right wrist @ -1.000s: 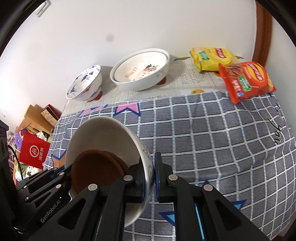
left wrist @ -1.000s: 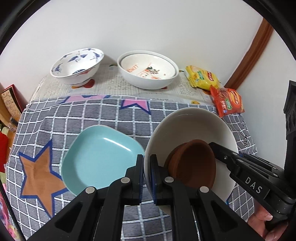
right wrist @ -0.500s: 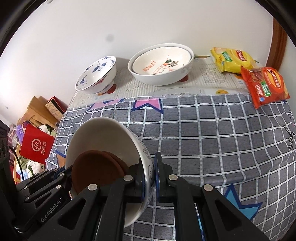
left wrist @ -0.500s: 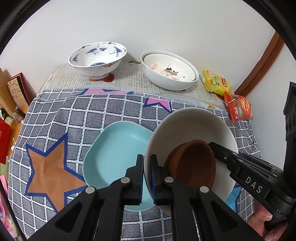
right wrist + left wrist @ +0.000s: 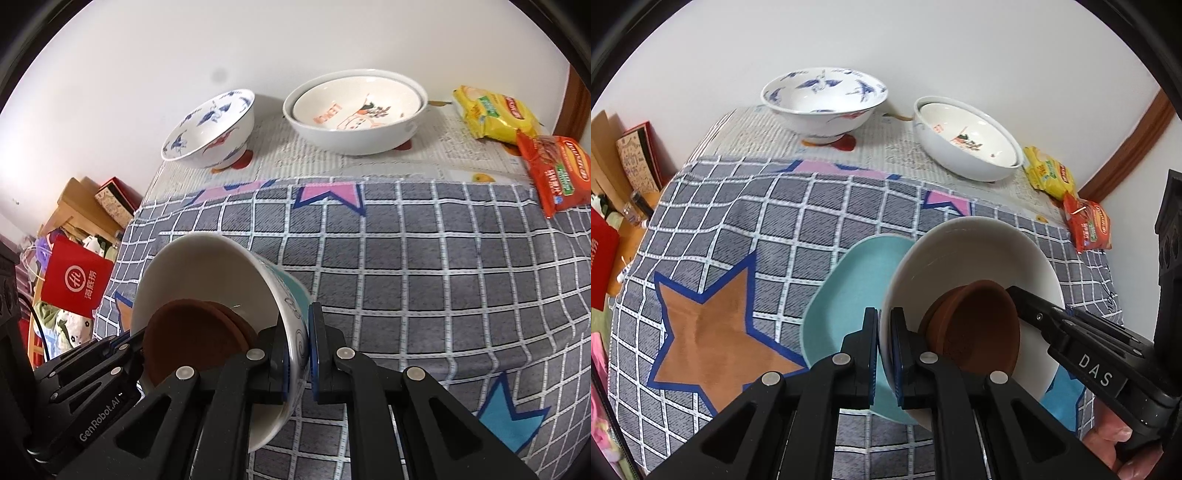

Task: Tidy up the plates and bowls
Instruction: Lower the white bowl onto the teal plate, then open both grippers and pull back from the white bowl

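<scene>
Both grippers hold one white bowl [image 5: 960,251] [image 5: 207,266], tilted, by opposite sides of its rim. My left gripper [image 5: 884,317] is shut on the near rim in the left wrist view, where my right gripper [image 5: 1030,302] clamps the far side. In the right wrist view my right gripper [image 5: 297,325] pinches the rim, with my left gripper [image 5: 125,343] at lower left. A small brown dish [image 5: 979,325] [image 5: 188,339] leans inside the bowl. Below it a light blue plate [image 5: 846,295] lies on the cloth, partly hidden.
A checked cloth with stars covers the table [image 5: 775,221] [image 5: 443,258]. At the back stand a blue-patterned bowl [image 5: 823,99] [image 5: 210,125] and stacked white bowls [image 5: 967,136] [image 5: 354,107]. Yellow [image 5: 495,114] and red [image 5: 557,170] snack packets lie at back right. Boxes and a red bag [image 5: 74,280] stand off the left edge.
Both grippers have carried the bowl leftward over the table. The light blue plate, earlier off to the bowl's left, now lies partly beneath it. Both grips are unchanged.
</scene>
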### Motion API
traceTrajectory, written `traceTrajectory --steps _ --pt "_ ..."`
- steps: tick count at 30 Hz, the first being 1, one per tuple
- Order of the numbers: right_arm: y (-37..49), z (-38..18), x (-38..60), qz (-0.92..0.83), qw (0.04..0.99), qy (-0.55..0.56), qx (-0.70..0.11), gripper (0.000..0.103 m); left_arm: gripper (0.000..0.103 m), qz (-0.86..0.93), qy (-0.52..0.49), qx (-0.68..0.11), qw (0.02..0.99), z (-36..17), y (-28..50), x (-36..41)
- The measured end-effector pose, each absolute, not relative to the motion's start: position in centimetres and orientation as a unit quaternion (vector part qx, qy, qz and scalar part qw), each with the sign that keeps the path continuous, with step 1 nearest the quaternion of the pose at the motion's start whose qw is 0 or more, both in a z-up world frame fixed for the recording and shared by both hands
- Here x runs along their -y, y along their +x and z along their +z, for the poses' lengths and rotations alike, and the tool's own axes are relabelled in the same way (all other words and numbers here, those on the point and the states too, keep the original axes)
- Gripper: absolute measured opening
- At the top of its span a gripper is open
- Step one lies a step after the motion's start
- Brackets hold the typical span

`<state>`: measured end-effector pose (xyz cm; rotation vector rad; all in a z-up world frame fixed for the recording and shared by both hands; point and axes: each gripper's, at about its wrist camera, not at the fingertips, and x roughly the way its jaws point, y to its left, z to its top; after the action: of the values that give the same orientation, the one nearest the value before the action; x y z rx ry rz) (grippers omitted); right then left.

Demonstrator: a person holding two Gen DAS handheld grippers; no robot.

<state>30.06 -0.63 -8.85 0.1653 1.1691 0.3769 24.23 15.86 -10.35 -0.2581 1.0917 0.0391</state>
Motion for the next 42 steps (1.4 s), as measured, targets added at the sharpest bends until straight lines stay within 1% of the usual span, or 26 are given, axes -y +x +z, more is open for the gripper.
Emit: traceTrajectory --steps 16,25,30,35,42 --pt "31.2 -13.1 -2.8 0.189 0.787 0.062 -0.583 0.008 0.007 0.034 -0.126 -0.538 0.833 -13.7 25.3 -18.3" --pt "31.2 -13.4 -2.8 0.199 0.788 0.053 -0.580 0.009 0.008 0.029 -0.112 -0.536 0.836 -13.7 25.5 -18.0" --pt "31.2 -13.5 -2.6 0.207 0.784 0.058 -0.582 0.009 0.008 0.021 -0.120 -0.536 0.836 -13.9 25.4 -18.4" --pt "31.1 -13.6 -2.4 0.206 0.785 0.050 -0.582 0.014 0.010 0.016 -0.119 -0.539 0.833 -13.9 25.3 -18.3" --pt "30.5 -12.7 -2.6 0.205 0.794 0.028 -0.572 0.014 0.011 0.017 -0.113 -0.535 0.837 -13.2 24.7 -18.2"
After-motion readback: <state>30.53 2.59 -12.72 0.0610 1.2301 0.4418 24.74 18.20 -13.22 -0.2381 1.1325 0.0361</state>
